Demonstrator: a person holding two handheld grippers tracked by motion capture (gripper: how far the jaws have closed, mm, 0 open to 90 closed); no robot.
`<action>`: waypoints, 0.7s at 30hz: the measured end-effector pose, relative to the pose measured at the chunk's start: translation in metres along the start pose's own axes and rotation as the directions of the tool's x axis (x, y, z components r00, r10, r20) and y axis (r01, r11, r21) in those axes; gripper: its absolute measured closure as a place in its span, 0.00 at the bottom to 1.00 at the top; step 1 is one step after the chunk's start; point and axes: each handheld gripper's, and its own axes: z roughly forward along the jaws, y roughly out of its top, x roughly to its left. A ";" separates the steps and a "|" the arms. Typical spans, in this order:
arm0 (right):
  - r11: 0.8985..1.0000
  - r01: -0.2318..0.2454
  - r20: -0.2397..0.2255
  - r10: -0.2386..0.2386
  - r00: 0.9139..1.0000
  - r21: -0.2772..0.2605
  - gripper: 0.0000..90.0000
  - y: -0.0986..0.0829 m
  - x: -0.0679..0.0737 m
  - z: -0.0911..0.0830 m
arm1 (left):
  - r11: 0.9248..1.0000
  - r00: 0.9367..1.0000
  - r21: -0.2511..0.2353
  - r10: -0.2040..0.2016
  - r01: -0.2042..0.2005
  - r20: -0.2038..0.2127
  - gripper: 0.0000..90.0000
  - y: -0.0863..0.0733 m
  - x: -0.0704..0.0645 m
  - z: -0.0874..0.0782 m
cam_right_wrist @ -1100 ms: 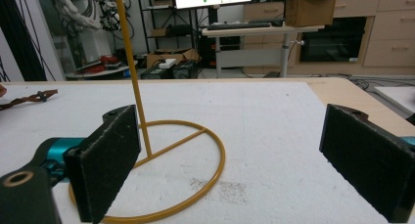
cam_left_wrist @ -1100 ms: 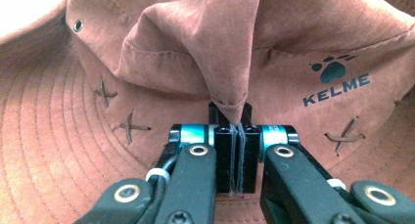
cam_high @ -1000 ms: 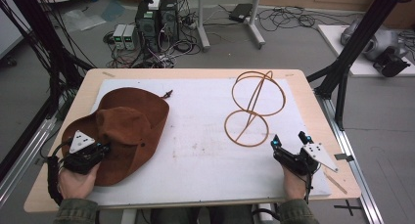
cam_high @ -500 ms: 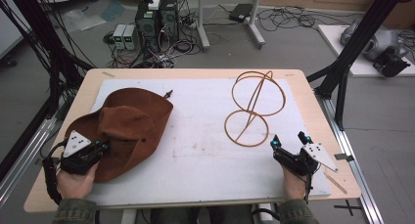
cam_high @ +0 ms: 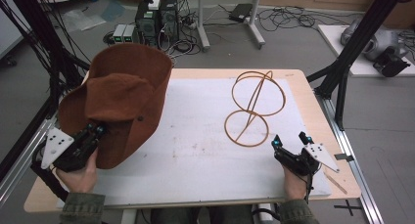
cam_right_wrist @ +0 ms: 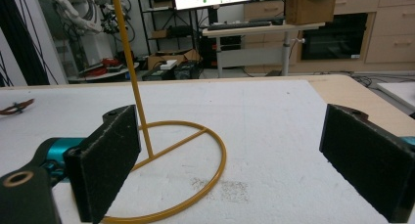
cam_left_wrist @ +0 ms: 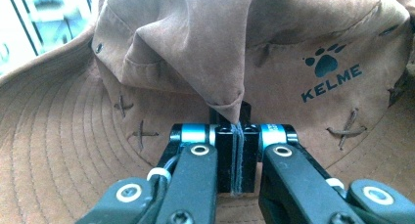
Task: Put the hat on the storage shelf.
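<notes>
A brown suede hat [cam_high: 122,99] is lifted off the table at the left, tilted up with its brim toward the camera. My left gripper [cam_high: 93,135] is shut on a fold of the hat [cam_left_wrist: 225,94]; a KELME logo [cam_left_wrist: 330,75] shows on the hat's inside. A gold wire hat stand [cam_high: 252,106] with a ring base [cam_right_wrist: 186,180] and upright rod stands at the table's right centre. My right gripper [cam_high: 288,145] rests open near the front right edge, its pads [cam_right_wrist: 105,160] wide apart just short of the ring base.
White mat [cam_high: 205,150] covers the wooden table [cam_high: 303,87]. A dark strap end [cam_right_wrist: 17,108] lies on the mat far left in the right gripper view. Black frame legs [cam_high: 342,62] flank the table; computers and cables sit on the floor behind.
The left gripper has lifted the hat from lying flat on the mat to hanging upright above the table's left side. The right gripper has stayed in place.
</notes>
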 end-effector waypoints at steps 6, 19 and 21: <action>1.000 -0.002 0.000 0.002 1.000 0.001 0.08 0.000 -0.001 -0.001 | 0.984 0.998 -0.168 -0.057 0.058 0.009 0.99 0.017 -0.002 -0.003; 1.000 -0.004 -0.003 0.004 1.000 0.006 0.08 0.000 -0.001 -0.001 | 0.981 0.995 -0.188 -0.020 0.038 0.099 0.99 0.042 0.003 0.013; 1.000 0.013 -0.004 -0.013 1.000 0.002 0.08 0.000 -0.001 0.000 | 0.982 0.992 -0.188 -0.003 0.027 0.125 0.99 0.050 0.000 0.021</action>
